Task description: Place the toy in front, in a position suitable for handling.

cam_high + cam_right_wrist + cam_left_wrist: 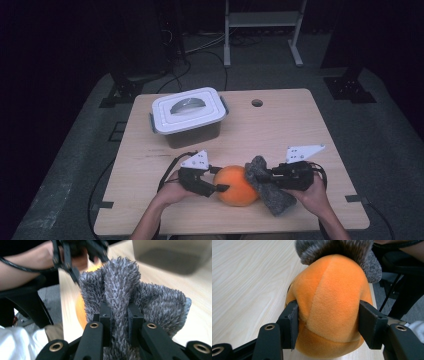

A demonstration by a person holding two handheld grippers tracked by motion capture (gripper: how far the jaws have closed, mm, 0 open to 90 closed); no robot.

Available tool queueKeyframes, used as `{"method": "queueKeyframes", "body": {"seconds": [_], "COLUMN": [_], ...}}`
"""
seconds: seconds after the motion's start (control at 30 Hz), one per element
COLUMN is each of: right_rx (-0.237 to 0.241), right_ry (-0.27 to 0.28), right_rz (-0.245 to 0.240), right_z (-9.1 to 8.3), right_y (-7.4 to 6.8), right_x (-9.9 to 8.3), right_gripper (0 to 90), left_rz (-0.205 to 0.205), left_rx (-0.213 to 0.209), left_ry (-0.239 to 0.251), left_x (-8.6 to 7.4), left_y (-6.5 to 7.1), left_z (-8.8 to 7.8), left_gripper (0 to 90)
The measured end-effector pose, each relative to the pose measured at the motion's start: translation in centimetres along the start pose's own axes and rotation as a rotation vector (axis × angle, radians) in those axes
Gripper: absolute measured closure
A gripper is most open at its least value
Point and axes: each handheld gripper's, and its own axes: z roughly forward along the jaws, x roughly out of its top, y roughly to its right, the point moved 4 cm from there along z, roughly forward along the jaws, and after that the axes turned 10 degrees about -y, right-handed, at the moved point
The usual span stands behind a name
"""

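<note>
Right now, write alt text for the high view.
Two handheld grippers work a round orange plush ball on a light wooden table: the left gripper grips it, the right gripper presses a grey fuzzy cloth against it.

Sitting toward the far left of the pale wooden worktop (280,130): a storage box (189,117), dark-walled, closed under a white lid (187,111) with a grey handle (185,105) lying flat in its recess. Showing near the worktop's far edge, right of the box: a small round hole (257,103). Standing on the grey floor (390,145) beyond the worktop: a white metal frame (262,30). Trailing across the floor behind the box: dark cables (200,52). Resting at the far right on the floor: a black base plate (349,87).
</note>
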Motion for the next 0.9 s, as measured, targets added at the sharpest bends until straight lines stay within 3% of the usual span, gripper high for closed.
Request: {"method": "queueKeyframes", "body": {"seconds": [0.13,0.27,0.4,0.57,0.67,0.9], "right_rx": [-0.003,0.007,-0.012,0.009,-0.004,-0.002], "right_ry": [-0.005,-0.014,-0.038,0.053,0.037,-0.002], "right_rz": [-0.022,0.008,0.014,-0.001,-0.022,0.023], "right_z": [0.7,1.0,1.3,0.7,1.1,1.9], "right_y": [-0.5,0.1,0.2,-0.9,-1.4,-0.3], "right_x": [0.8,0.0,-0.3,1.2,1.5,0.4], "right_gripper": [77.7,77.6,77.6,77.6,77.6,77.5], "left_rz": [0.022,0.011,0.021,0.039,0.039,0.021], "left_rx": [0.03,0.046,0.062,0.068,0.071,0.079], "left_ry": [-0.005,0.026,0.015,-0.001,0.002,0.014], "left_x": [0.5,0.8,1.1,1.5,1.6,1.4], "left_y": [0.4,0.1,0.4,0.8,0.8,0.4], "left_z": [-0.2,-1.2,-1.6,-1.3,-1.5,-2.0], "left_gripper": [43.2,44.5,44.7,44.9,45.0,45.0]}}
